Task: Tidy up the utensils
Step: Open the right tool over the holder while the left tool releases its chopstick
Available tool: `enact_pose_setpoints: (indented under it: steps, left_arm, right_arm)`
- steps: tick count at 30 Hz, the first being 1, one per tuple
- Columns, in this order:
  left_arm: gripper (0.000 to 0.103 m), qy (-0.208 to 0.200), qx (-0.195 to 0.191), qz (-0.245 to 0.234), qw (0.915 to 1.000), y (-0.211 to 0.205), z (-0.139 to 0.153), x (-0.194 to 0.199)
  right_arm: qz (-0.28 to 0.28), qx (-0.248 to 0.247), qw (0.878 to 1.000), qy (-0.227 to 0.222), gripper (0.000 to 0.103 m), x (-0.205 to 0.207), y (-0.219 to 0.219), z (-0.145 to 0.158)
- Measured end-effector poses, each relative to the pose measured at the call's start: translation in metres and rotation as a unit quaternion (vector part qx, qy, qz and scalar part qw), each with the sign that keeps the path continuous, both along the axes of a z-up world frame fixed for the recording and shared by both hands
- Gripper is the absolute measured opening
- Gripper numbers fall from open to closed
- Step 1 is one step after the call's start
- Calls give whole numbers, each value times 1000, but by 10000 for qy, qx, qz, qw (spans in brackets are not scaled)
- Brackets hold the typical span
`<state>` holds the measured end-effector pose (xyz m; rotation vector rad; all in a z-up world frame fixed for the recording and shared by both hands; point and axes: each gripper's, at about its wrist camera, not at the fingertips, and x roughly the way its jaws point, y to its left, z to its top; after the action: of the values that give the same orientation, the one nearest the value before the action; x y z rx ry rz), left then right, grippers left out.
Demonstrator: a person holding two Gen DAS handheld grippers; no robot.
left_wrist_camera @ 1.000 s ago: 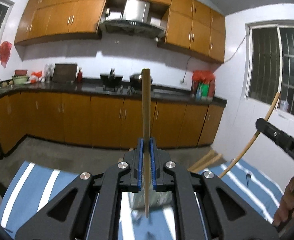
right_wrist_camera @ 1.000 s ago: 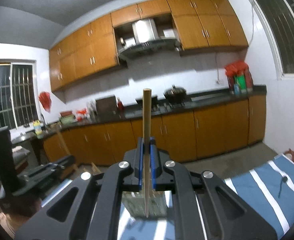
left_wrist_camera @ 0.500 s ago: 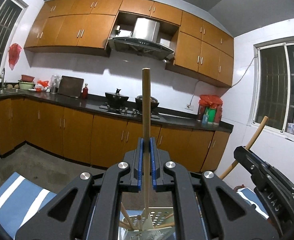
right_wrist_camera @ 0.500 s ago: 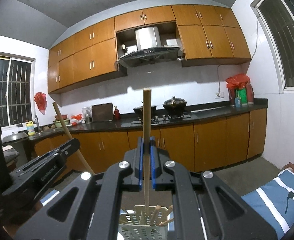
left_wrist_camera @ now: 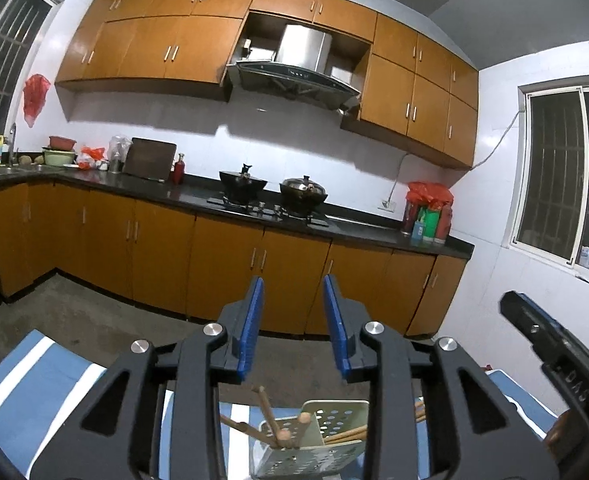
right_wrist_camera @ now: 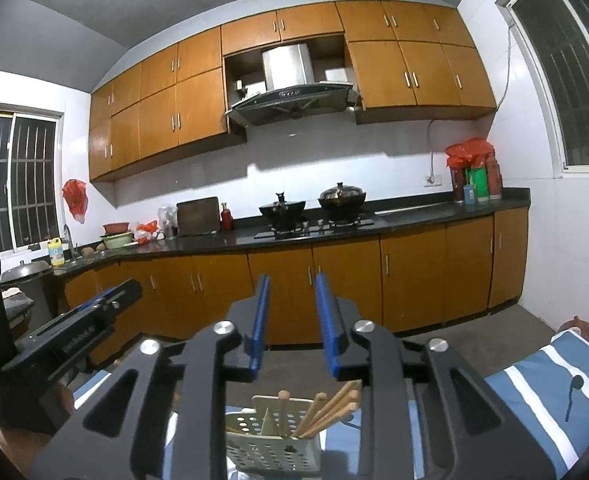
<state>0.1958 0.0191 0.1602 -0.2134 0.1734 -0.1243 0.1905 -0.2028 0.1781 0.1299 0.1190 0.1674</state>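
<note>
Chopsticks [right_wrist_camera: 326,410] are seen standing bunched in a pale perforated holder [right_wrist_camera: 272,446], leaning toward its right side in the right wrist view, with one round-ended stick [right_wrist_camera: 282,408] more upright beside them. The holder is sat on a blue and white striped cloth [right_wrist_camera: 542,392], and a small dark spoon [right_wrist_camera: 572,394] is laid on that cloth well off to the holder's right. The right gripper [right_wrist_camera: 290,320] is held directly above the holder, its blue fingers [right_wrist_camera: 259,320] spread well apart with nothing gripped between them. Same story for the left gripper [left_wrist_camera: 292,326]: blue fingers [left_wrist_camera: 250,324] parted wide, nothing held, positioned over the holder [left_wrist_camera: 314,448]. From that side the sticks [left_wrist_camera: 270,414] are seen splayed out to the holder's left, a few more [left_wrist_camera: 346,436] lying behind its wall. Behind the holder, a run of orange kitchen cabinets [left_wrist_camera: 154,256] is visible, with two lidded pots [left_wrist_camera: 272,186] on the hob. Each gripper's black body is caught at the edge of the other camera's view, on either side of the holder.
</note>
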Motion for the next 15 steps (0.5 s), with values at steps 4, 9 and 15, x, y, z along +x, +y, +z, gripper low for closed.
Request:
enact_pose_setpoints:
  steps: [4,9,15]
  left_arm:
    - [40,11,15,119,9999,11,6,-13]
    - [54,-22,203,273,9994,21,11,-37]
    - [90,-113,339,357,9987,34,14,-79]
  right_arm:
    - [-27,-10,10000,-83,42,-20,-6,5]
    - [-46,-111,9997,-211,65,-49,-10,11]
    - [-87,-121,9992,-363,99,-90,-14,14]
